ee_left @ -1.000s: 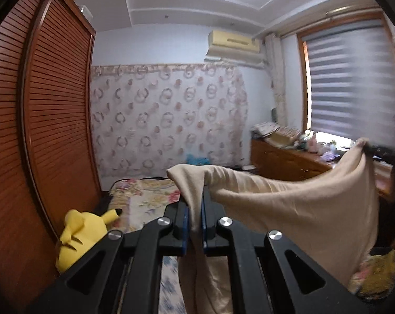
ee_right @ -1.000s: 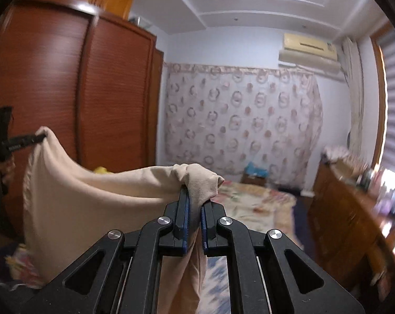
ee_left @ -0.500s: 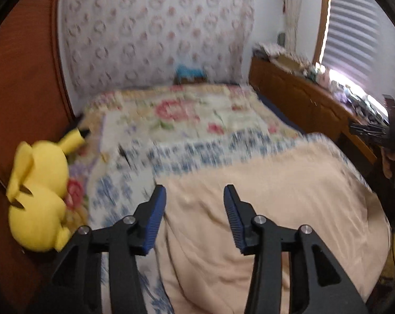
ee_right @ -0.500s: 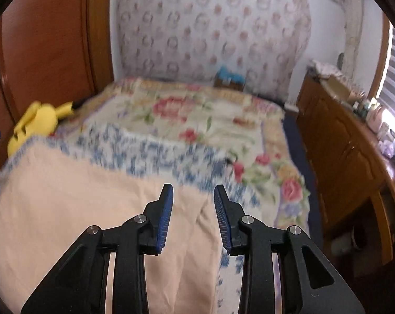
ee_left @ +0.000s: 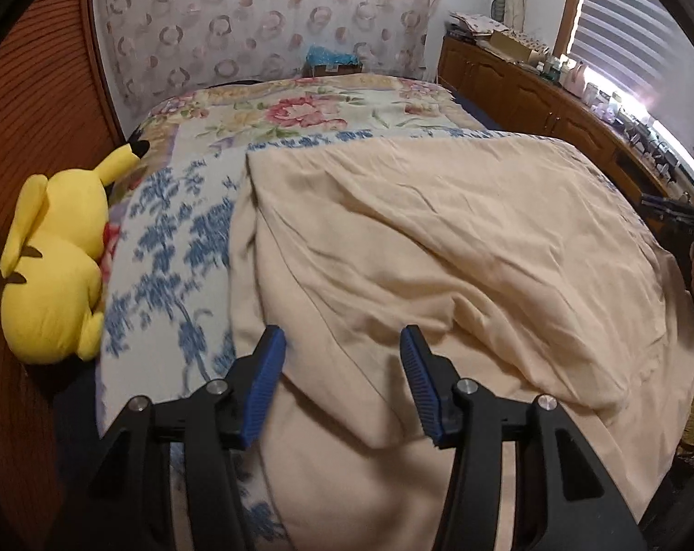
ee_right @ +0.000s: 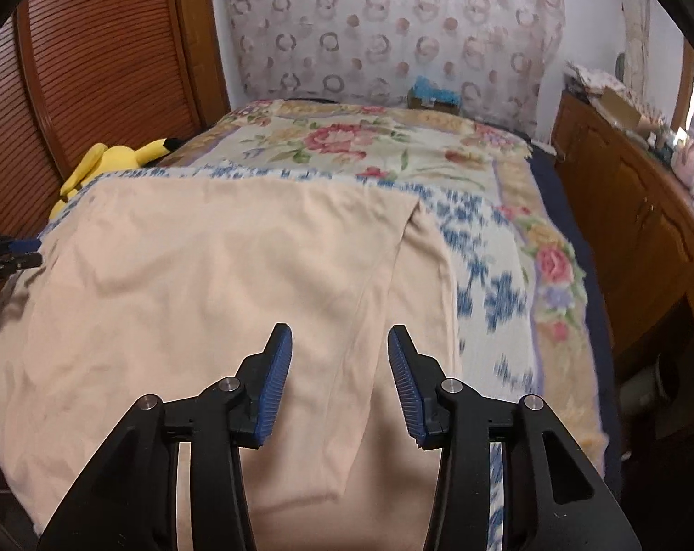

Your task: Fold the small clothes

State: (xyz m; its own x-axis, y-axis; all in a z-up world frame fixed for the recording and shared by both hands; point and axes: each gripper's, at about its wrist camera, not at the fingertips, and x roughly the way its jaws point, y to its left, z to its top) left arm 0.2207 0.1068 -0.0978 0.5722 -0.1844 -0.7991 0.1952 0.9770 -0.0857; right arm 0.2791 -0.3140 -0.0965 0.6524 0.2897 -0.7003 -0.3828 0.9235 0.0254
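A: Jaws of the left gripper (ee_left: 342, 344) have just been opening and now stand moderately apart. Nothing is pinched; the beige garment (ee_left: 438, 248) only lies under them. The right gripper (ee_right: 340, 342) is the same: blue pads apart, just opening, cloth below and not gripped.

B: Where is the garment?

A: It is spread on the bed, over the blue-patterned cover (ee_left: 177, 248), with the floral quilt (ee_right: 369, 142) beyond it. A yellow plush toy (ee_left: 53, 271) sits at the bed's left edge, apart from the cloth.

B: How to do this step well?

A: I think the spreading is finished and the first fold comes next. The cloth has creases and one long ridge in the middle, so I would smooth it first. Then each gripper should take one near corner, only one layer, and both should move together, so the edge stays straight.

B: And the hands?

A: Both grippers point forward and downward over the near edge. The left tip shows at the edge of the right view.
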